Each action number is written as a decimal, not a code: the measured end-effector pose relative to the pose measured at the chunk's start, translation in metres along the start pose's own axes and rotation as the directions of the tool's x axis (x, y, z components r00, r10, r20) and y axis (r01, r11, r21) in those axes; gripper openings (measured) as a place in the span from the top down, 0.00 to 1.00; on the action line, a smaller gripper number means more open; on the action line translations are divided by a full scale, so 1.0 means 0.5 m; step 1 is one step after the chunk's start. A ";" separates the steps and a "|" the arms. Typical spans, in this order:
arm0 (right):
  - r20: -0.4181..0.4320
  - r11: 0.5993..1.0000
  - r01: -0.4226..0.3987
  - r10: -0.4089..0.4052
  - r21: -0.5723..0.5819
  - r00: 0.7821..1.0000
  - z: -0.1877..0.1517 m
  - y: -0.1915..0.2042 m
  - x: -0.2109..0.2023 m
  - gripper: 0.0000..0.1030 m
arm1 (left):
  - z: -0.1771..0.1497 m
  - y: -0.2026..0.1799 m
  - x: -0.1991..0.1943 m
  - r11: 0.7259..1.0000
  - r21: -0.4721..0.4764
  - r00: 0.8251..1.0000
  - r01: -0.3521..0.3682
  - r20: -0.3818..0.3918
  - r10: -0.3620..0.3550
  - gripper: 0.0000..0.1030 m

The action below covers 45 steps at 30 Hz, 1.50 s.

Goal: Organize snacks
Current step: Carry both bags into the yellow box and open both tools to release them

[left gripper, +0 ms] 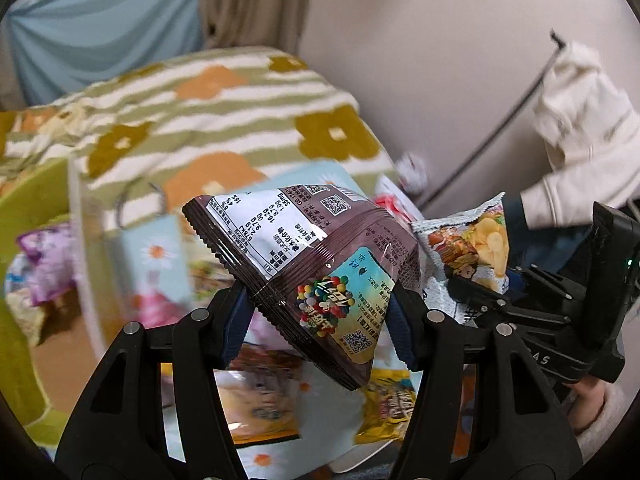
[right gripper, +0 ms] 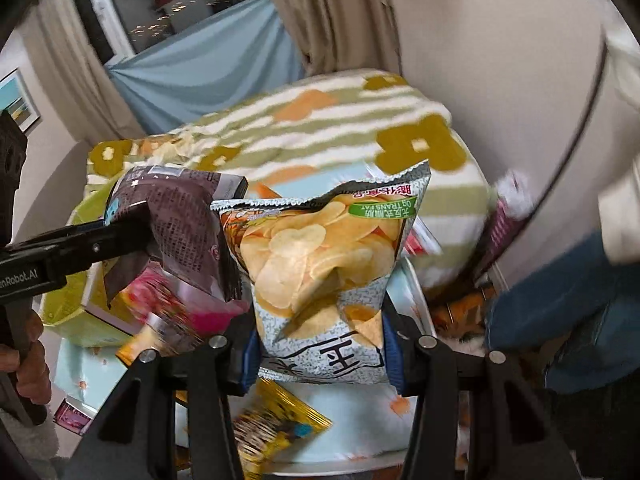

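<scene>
My left gripper (left gripper: pixel 320 320) is shut on a brown candy packet (left gripper: pixel 304 264) with a white nutrition label and holds it in the air. The same packet (right gripper: pixel 180 232) shows at the left of the right wrist view. My right gripper (right gripper: pixel 318 354) is shut on a grey potato chip bag (right gripper: pixel 324 276) with yellow chips printed on it, held upright above the table. That chip bag (left gripper: pixel 468 248) shows just right of the brown packet in the left wrist view. The two held snacks are close side by side.
Below lie a yellow snack packet (right gripper: pixel 276 428) and other blurred packets on a pale blue flowered tablecloth (right gripper: pixel 352 420). A green basket (right gripper: pixel 72 312) stands at the left. A striped flower blanket (left gripper: pixel 224 112) lies behind. A wall is at the right.
</scene>
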State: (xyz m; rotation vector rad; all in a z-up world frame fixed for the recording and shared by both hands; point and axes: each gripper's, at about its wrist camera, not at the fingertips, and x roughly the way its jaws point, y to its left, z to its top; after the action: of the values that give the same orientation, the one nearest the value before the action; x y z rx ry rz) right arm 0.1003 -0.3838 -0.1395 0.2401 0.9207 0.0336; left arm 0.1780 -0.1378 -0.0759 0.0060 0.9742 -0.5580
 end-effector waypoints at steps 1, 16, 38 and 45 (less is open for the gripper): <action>0.011 1.000 -0.013 0.013 -0.018 1.000 0.016 0.019 -0.005 0.56 | 0.004 0.020 -0.023 1.000 -0.017 1.000 -0.018 0.023 0.018 0.44; -0.008 0.920 -0.259 0.269 -0.292 0.963 0.149 0.411 0.072 0.56 | -0.067 0.358 -0.232 0.927 -0.278 0.949 -0.251 0.116 0.292 0.44; -0.226 0.908 -0.249 0.178 -0.338 0.958 0.103 0.669 0.259 0.54 | -0.214 0.594 -0.169 0.876 -0.327 0.934 -0.354 -0.070 0.351 0.00; -0.232 0.884 -0.293 0.219 -0.365 0.948 0.108 0.693 0.252 0.54 | -0.201 0.574 -0.200 0.846 -0.331 0.906 -0.417 -0.083 0.414 0.00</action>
State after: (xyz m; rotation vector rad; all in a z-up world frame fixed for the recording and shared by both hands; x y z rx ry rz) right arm 0.2452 -0.0405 -0.1307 -0.0218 1.0395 0.4934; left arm 0.1853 0.1785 -0.1238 -0.0893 1.0305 0.0189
